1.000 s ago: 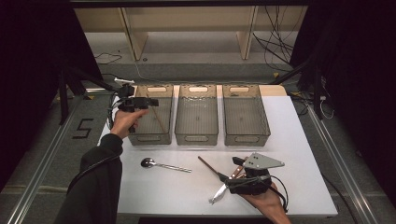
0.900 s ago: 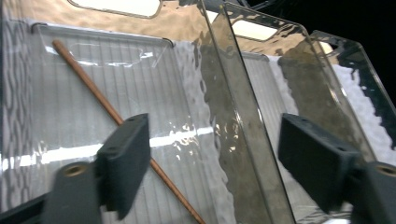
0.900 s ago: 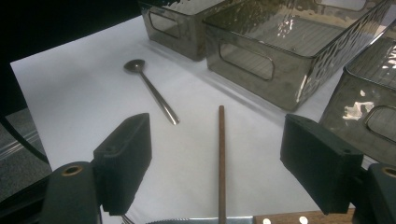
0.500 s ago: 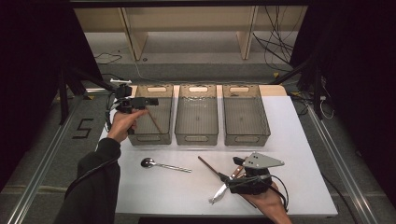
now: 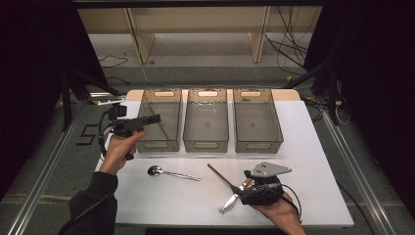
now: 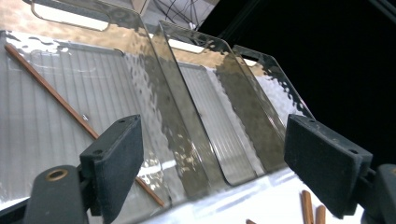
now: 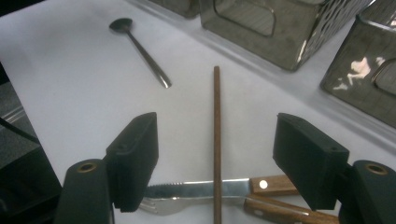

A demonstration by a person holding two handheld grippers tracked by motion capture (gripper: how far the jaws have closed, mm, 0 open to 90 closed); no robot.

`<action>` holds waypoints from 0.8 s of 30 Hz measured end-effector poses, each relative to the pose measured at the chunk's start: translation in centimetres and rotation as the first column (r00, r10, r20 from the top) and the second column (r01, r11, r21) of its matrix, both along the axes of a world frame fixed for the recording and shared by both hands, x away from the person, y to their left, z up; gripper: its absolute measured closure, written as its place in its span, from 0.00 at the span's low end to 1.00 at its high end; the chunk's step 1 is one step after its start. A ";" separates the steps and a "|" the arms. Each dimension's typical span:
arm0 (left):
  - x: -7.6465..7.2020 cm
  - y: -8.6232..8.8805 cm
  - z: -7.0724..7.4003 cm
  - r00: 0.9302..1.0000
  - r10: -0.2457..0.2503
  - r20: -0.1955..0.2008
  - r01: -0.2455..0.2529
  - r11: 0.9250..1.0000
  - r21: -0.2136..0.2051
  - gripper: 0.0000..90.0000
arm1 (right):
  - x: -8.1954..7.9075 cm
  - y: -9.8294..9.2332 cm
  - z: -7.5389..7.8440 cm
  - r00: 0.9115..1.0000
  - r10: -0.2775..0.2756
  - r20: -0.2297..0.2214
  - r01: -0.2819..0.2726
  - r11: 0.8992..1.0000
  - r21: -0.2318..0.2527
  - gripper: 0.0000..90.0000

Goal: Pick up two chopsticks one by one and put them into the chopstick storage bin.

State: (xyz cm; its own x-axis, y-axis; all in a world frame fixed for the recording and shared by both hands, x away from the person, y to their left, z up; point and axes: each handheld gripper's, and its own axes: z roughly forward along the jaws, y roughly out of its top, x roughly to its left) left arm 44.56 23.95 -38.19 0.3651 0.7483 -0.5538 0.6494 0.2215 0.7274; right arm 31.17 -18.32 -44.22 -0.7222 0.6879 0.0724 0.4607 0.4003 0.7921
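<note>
My left gripper [image 5: 155, 119] hovers open over the near left part of the left bin [image 5: 169, 98], with nothing between its jaws [image 6: 217, 154]. A brown chopstick [image 6: 56, 100] lies inside that bin. My right gripper [image 5: 241, 188] sits low over the table's front right, open [image 7: 215, 154]. A second chopstick [image 7: 216, 93] runs straight between its jaws on the table, untouched. That chopstick [image 5: 220, 177] crosses a wood-handled knife [image 7: 201, 189] and a fork [image 7: 156, 205]. A metal spoon [image 5: 171, 172] lies to the left, also seen as the spoon [image 7: 140, 46].
Three smoky clear bins stand in a row at the back: left, middle bin [image 5: 206, 142] and right bin [image 5: 258, 142]. The white table [image 5: 313, 166] has free room at right. Bin walls [image 7: 261, 23] rise beyond the right gripper.
The left hand and gripper have drawn back a little toward the person's side, still over the left bin. The right gripper has barely moved.
</note>
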 end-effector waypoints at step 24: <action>-5.8 -1.4 -4.5 0.998 -0.051 0.024 0.051 0.998 -0.021 0.21 | -1.2 -0.9 -2.1 0.996 -0.024 -0.084 0.020 0.999 -0.050 0.47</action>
